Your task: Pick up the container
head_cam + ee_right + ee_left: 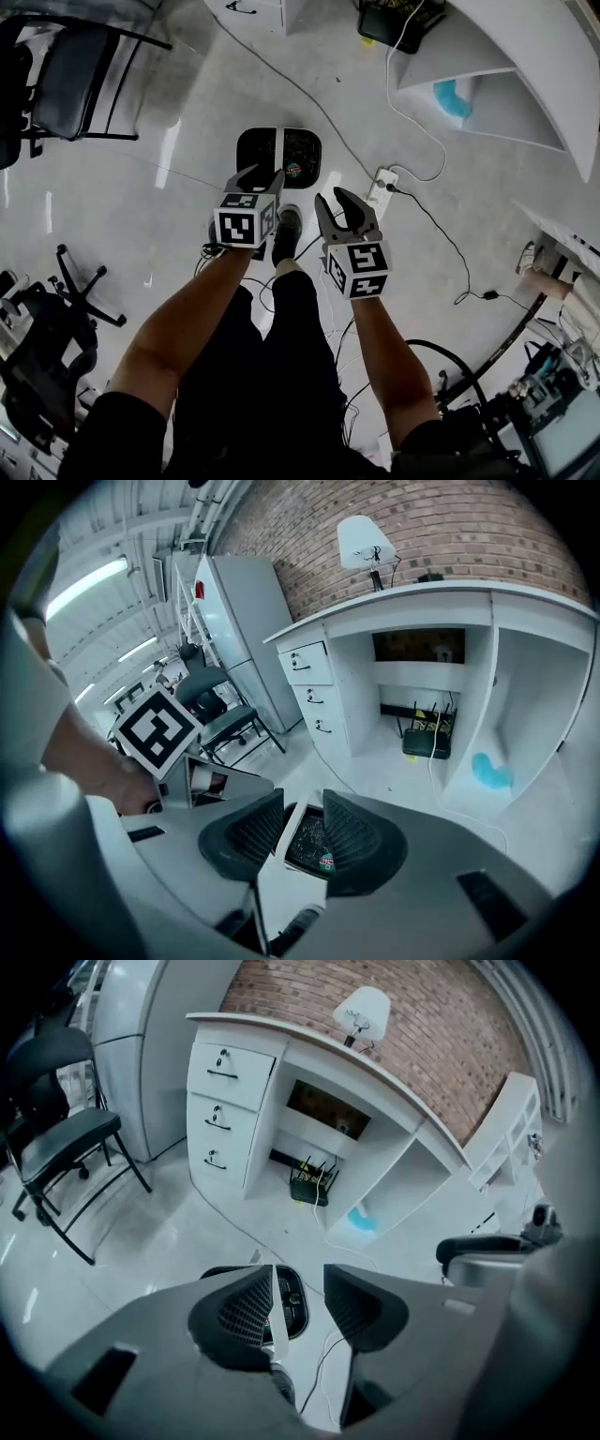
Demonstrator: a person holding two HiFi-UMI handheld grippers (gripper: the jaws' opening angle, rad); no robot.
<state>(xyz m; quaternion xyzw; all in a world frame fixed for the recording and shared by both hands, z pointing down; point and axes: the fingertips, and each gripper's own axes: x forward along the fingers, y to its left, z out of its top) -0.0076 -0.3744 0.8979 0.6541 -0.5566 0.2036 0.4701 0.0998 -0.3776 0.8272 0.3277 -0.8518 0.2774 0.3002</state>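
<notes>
Power strip (382, 187), white, on floor just R of right claw (330, 197), black plug in its far end. Black chair (70, 80) well off to L and ahead of left claw (262, 174). Office-chair base (80, 291) w/ castors also L of left claw, but further back toward the person. Ahead of both claws: white curved desk (412, 1162) against brick wall (450, 1035). It has 3 drawers (225, 1115) at its L end, black router (311, 1188) and blue item (363, 1221) in bays underneath. White dish-shaped device (361, 1012) on desk top. Grey cabinet (246, 621) L of desk.
</notes>
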